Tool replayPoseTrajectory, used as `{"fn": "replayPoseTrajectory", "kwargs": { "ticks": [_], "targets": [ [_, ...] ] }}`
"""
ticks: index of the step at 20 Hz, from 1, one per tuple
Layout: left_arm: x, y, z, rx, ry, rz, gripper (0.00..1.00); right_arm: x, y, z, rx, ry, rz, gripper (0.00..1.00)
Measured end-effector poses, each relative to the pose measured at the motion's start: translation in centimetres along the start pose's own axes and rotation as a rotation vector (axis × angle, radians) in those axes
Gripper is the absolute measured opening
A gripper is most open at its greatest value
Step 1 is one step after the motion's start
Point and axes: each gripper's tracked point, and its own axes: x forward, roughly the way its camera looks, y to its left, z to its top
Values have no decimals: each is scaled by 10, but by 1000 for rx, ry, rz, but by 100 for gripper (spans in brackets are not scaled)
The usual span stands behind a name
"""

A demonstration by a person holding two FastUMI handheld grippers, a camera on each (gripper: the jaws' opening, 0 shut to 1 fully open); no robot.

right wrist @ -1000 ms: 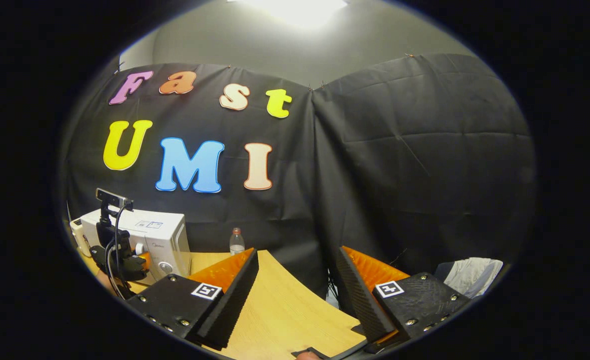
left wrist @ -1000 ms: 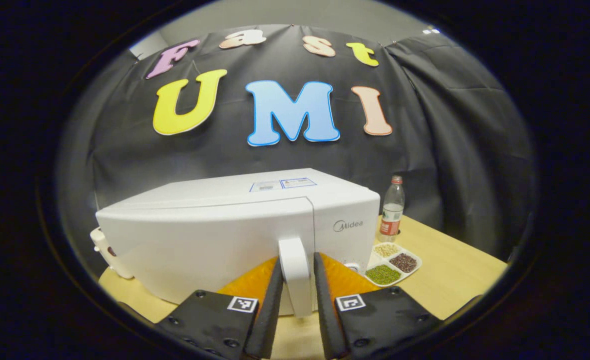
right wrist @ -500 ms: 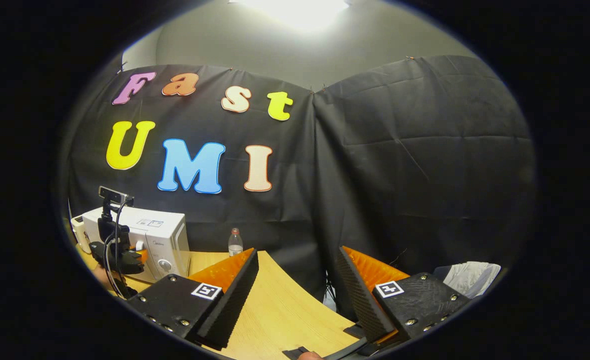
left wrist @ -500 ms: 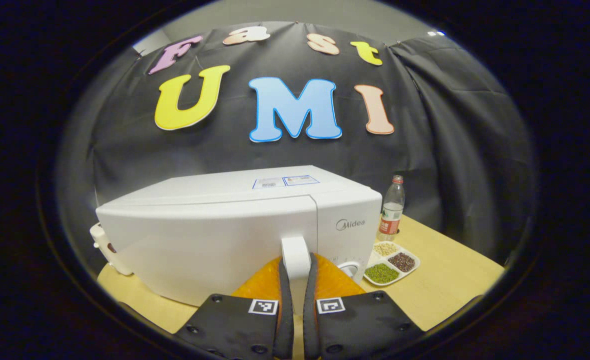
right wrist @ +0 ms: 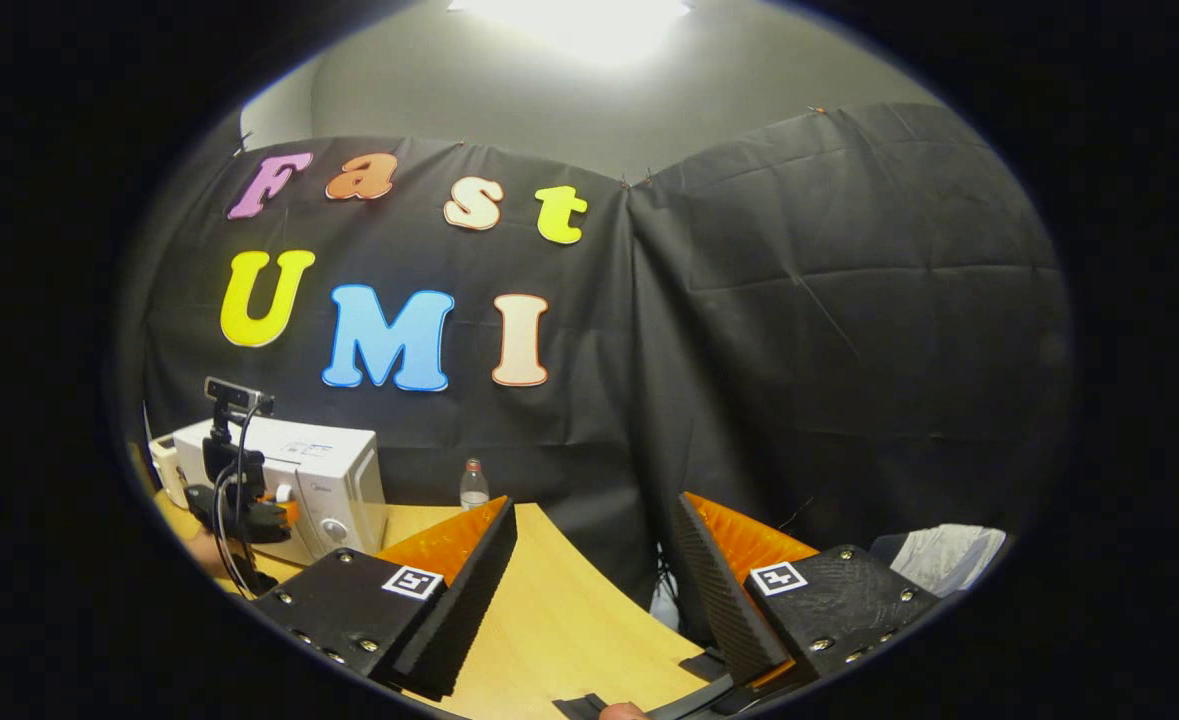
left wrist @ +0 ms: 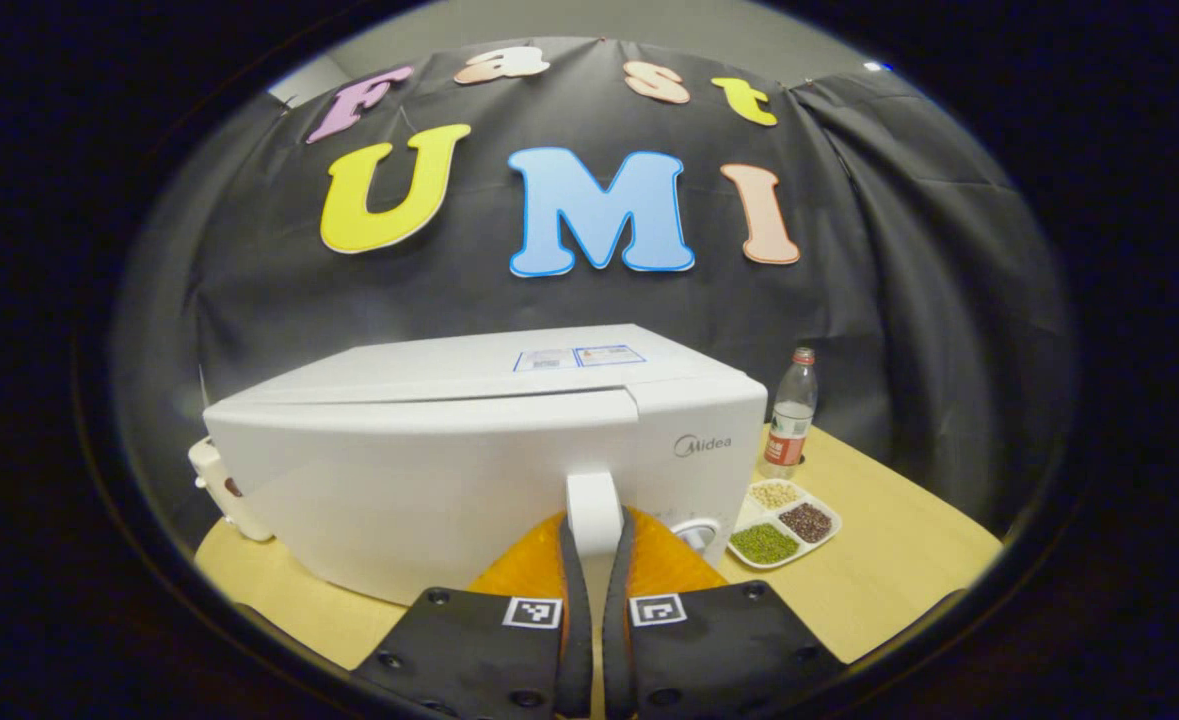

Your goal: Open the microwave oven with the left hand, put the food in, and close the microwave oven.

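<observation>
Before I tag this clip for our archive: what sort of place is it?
Probably a staged recording booth, not a real kitchen: black cloth hangs as the walls, and a lone table holds a microwave, a bottle and a tray of beans.

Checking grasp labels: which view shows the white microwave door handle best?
Left gripper view: the white vertical door handle sits close and centred, the left hand-held gripper shut on it. Right gripper view shows it far off, tiny, beside that gripper.
</observation>
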Motion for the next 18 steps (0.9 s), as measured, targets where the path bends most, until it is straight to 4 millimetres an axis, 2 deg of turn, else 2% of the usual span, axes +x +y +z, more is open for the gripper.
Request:
{"fn": "replayPoseTrajectory", "kwargs": {
  "ticks": [1,2,3,10,13,14,15,18],
  "targets": [
    [-11,0,5,25,-45,-1,11,2,-2,1,16,-9,4,96],
    [-22,1,1,42,-33,-1,14,4,-1,1,20,-16,13,96],
    [-30,3,-1,41,-45,-6,11,6,2,-1,17,-19,25,96],
    [-85,17,-17,38,-13,18,10,-1,22,-10,31,-19,160,96],
    [-112,28,-25,56,-7,49,11,-7,28,-11,43,-28,221,96],
    [-122,33,-27,57,-2,61,14,-9,30,-11,47,-27,243,96],
    [-132,37,-30,58,0,74,10,-11,32,-14,51,-25,264,96],
    [-158,54,-39,73,16,125,11,-18,41,-17,59,-16,332,96]
  ]
}}
